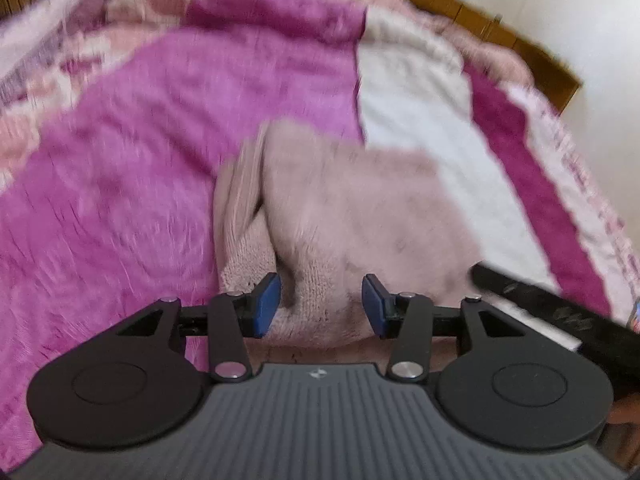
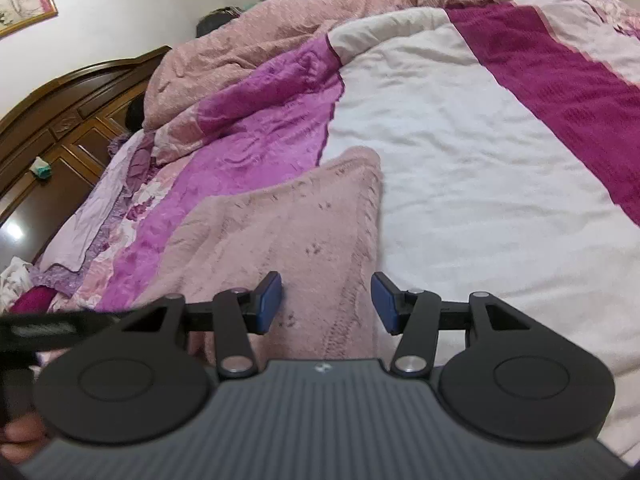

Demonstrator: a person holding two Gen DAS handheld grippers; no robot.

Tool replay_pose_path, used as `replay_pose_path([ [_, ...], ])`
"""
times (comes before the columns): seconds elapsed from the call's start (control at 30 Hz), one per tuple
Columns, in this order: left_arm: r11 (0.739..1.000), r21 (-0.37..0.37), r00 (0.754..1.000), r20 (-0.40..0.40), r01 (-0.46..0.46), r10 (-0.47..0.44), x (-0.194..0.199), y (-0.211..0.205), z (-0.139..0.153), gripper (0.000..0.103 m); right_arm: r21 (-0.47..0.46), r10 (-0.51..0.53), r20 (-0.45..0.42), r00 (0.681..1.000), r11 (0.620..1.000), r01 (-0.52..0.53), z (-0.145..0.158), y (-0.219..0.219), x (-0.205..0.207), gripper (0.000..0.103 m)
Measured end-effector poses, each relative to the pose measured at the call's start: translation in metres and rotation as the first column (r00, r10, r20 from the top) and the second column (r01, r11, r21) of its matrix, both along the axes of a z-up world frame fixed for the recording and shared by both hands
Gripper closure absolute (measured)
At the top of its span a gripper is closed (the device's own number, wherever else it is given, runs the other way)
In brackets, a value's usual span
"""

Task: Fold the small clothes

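A small pink knitted garment (image 1: 352, 208) lies on the bed, blurred in the left wrist view. My left gripper (image 1: 322, 304) hovers over its near edge with the blue pads apart; knit fabric shows in the gap, and neither pad visibly presses on it. In the right wrist view the same garment (image 2: 288, 232) is spread flat, half on the magenta stripe and half by the white patch. My right gripper (image 2: 326, 304) stands open just above its near edge, with nothing pinched. The other gripper shows as a dark blurred shape at each view's side.
The bed is covered by a magenta, pink and white quilt (image 2: 460, 160), and a rumpled pink duvet (image 2: 248, 52) is heaped at the far side. A dark wooden headboard (image 2: 60, 112) stands at the left. A hand (image 2: 20, 436) shows at the lower left.
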State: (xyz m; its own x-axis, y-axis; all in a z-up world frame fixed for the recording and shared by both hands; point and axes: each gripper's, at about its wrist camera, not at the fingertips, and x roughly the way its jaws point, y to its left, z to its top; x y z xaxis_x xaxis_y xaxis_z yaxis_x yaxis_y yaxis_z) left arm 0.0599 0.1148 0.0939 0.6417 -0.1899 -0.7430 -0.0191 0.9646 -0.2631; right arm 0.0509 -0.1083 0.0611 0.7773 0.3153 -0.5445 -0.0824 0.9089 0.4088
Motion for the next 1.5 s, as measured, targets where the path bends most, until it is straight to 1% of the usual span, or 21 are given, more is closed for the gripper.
replay_pose_path([
  [0.1,1.000,-0.004,1.000,-0.008,-0.010,0.010,0.007,0.001,-0.018,0.050,0.009,0.005,-0.007,1.000,1.000,-0.005,-0.003,-0.002,0.000,0.050],
  [0.13,1.000,-0.019,1.000,0.003,-0.020,0.020,0.005,0.002,-0.018,0.056,0.009,0.004,-0.006,1.000,1.000,-0.004,-0.003,-0.001,0.000,0.050],
  [0.17,0.999,-0.047,1.000,0.013,-0.028,0.028,0.004,0.005,-0.017,0.078,0.007,0.004,-0.005,1.000,1.000,-0.004,-0.003,-0.001,0.000,0.050],
  [0.2,0.996,-0.079,0.999,0.023,-0.034,0.036,0.002,0.008,-0.016,0.088,0.006,0.004,-0.004,1.000,1.000,-0.004,-0.002,-0.001,0.000,0.050],
  [0.27,0.990,-0.123,0.995,0.063,-0.064,0.072,-0.009,0.018,-0.007,0.089,0.006,0.004,-0.003,1.000,1.000,-0.004,-0.001,-0.002,0.000,0.050],
  [0.33,0.991,-0.100,0.988,0.115,-0.090,0.102,-0.024,0.024,0.006,0.089,0.005,0.010,0.005,1.000,1.000,-0.010,0.002,-0.001,-0.001,0.049],
  [0.4,0.989,-0.094,0.985,0.116,-0.118,0.129,-0.038,0.033,0.010,0.094,0.000,0.026,0.014,1.000,1.000,-0.026,0.003,0.000,-0.003,0.049],
  [0.5,0.986,-0.050,0.985,0.052,-0.160,0.163,-0.047,0.043,-0.007,0.094,-0.019,0.052,0.002,0.999,0.998,-0.052,-0.002,0.006,-0.002,0.049],
  [0.57,0.985,-0.060,0.986,0.026,-0.163,0.165,-0.049,0.048,-0.017,0.094,-0.017,0.060,-0.020,0.998,0.998,-0.061,-0.010,0.009,0.000,0.046],
  [0.7,0.993,-0.025,0.989,0.084,-0.119,0.120,-0.046,0.043,-0.001,0.094,-0.039,0.065,-0.025,0.998,0.997,-0.066,-0.015,0.013,-0.001,0.045],
  [0.83,0.994,0.019,0.986,0.132,-0.104,0.101,-0.027,0.034,0.016,0.091,-0.019,0.059,-0.037,0.998,0.998,-0.060,-0.013,0.009,0.001,0.045],
  [0.9,0.995,0.009,0.985,0.145,-0.095,0.092,-0.008,0.031,0.020,0.068,-0.019,0.060,-0.036,0.998,0.998,-0.061,-0.013,0.009,0.001,0.045],
  [0.97,0.995,0.011,0.983,0.158,-0.097,0.094,0.010,0.026,0.018,0.054,-0.021,0.058,-0.035,0.998,0.998,-0.059,-0.013,0.010,0.000,0.045],
  [1.0,0.994,0.022,0.982,0.159,-0.110,0.105,0.019,0.024,0.015,0.052,-0.017,0.055,-0.036,0.998,0.998,-0.056,-0.014,0.009,0.000,0.045],
  [1.13,0.987,0.093,0.983,0.145,-0.128,0.114,0.052,0.014,0.000,0.052,-0.003,0.050,-0.042,0.998,0.999,-0.050,-0.014,0.008,0.000,0.045],
  [1.23,0.992,0.071,0.990,0.109,-0.100,0.091,0.070,0.010,-0.016,0.053,-0.002,0.050,-0.039,0.998,0.999,-0.050,-0.015,0.008,0.000,0.045],
  [1.27,0.994,0.067,0.991,0.109,-0.085,0.078,0.072,0.008,-0.021,0.063,-0.001,0.047,-0.039,0.998,0.999,-0.047,-0.016,0.008,0.000,0.045],
  [1.3,0.993,0.082,0.989,0.123,-0.086,0.076,0.073,0.006,-0.024,0.080,0.001,0.044,-0.039,0.998,0.999,-0.044,-0.016,0.008,0.000,0.045],
  [1.33,0.991,0.091,0.986,0.141,-0.096,0.083,0.071,0.006,-0.025,0.081,0.004,0.042,-0.040,0.998,0.999,-0.042,-0.016,0.008,0.001,0.045],
  [1.4,0.990,0.047,0.979,0.164,-0.134,0.125,0.062,0.011,-0.021,0.088,0.006,0.044,-0.040,0.998,0.999,-0.044,-0.016,0.008,0.000,0.045],
  [1.5,0.977,0.051,0.963,0.189,-0.207,0.194,0.045,0.019,-0.014,0.089,0.007,0.057,-0.029,0.998,0.998,-0.057,-0.014,0.008,-0.001,0.045],
])
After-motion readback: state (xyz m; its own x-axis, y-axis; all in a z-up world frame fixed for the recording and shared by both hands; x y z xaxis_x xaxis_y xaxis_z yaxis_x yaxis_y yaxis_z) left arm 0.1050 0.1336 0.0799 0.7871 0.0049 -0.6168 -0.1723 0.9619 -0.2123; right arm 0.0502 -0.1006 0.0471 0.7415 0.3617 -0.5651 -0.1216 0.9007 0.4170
